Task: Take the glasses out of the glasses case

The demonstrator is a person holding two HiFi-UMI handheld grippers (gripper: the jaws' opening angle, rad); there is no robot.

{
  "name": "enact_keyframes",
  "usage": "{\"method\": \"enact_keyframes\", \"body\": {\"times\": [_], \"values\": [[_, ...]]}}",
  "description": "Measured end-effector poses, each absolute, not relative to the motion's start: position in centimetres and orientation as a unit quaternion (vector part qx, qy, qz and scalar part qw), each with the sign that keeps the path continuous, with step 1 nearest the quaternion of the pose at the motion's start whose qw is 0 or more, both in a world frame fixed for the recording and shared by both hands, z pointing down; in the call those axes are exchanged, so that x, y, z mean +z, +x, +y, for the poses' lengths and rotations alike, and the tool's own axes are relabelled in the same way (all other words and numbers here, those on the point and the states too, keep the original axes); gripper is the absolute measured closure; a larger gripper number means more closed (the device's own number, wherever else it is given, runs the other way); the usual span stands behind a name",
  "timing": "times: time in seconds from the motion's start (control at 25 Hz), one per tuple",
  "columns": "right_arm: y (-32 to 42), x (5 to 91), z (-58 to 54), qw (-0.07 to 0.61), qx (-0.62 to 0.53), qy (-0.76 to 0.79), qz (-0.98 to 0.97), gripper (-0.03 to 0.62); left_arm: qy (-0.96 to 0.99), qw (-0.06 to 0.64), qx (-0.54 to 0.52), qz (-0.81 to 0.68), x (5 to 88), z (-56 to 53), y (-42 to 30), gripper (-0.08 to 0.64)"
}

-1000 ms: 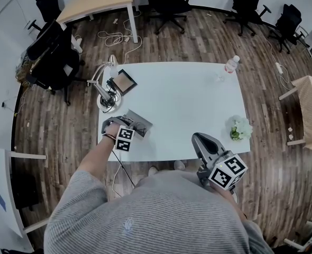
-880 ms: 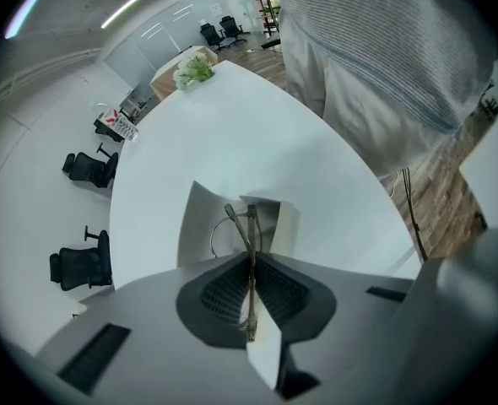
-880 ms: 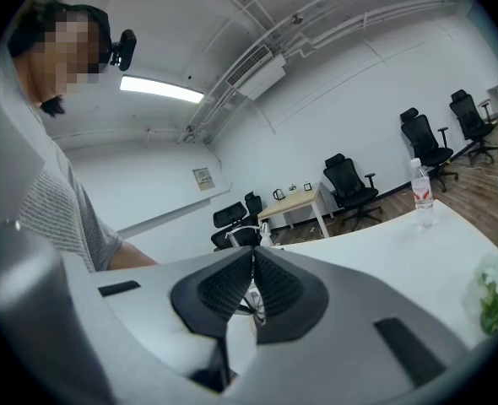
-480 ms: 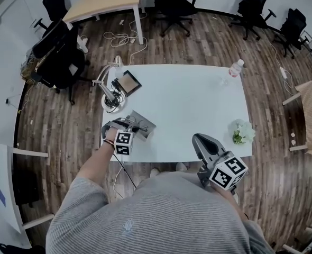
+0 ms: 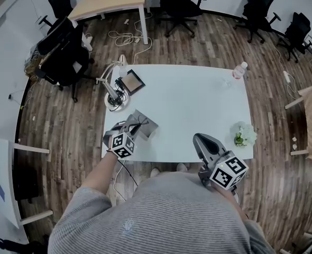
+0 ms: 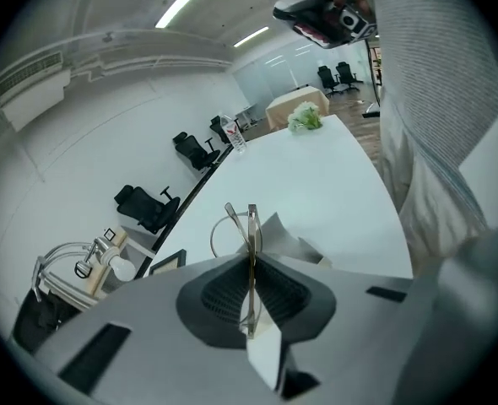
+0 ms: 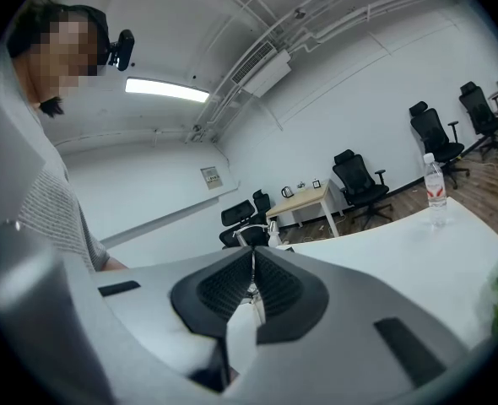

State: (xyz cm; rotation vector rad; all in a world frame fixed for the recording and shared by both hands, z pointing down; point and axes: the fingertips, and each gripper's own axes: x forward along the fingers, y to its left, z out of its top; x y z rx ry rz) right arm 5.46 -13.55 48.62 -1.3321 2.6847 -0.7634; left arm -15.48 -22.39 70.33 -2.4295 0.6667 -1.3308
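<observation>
The left gripper (image 6: 251, 268) is pinching the glasses (image 6: 251, 223) edge-on between its pads, with the frame and one lens sticking out past the fingertips. It is hovering over the open glasses case (image 6: 287, 239), which is lying near the front left corner of the table (image 5: 187, 105), not far from the lamp (image 5: 111, 89). The right gripper (image 7: 251, 287) is pointing across the table's near edge with its jaws pressed together on nothing, well apart from the case. A bottle (image 5: 239, 70) is standing at the far right corner, and flowers (image 5: 244, 135) are sitting by the right edge
</observation>
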Motion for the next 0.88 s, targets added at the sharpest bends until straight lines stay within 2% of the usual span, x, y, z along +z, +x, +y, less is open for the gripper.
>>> {"method": "enact_keyframes", "body": {"times": [0.4, 0.88], "values": [[5.1, 48.5, -13.6, 0.022, -0.245, -0.421, 0.873, 0.575, -0.869, 0.043, -0.382, 0.313, 68.7, -23.2, -15.8, 0.529], [5.5, 48.9, -13.7, 0.027, -0.243, -0.422, 0.873, 0.575, -0.885, -0.115, -0.173, 0.416, 63.6, -24.6, -15.6, 0.529]]}}
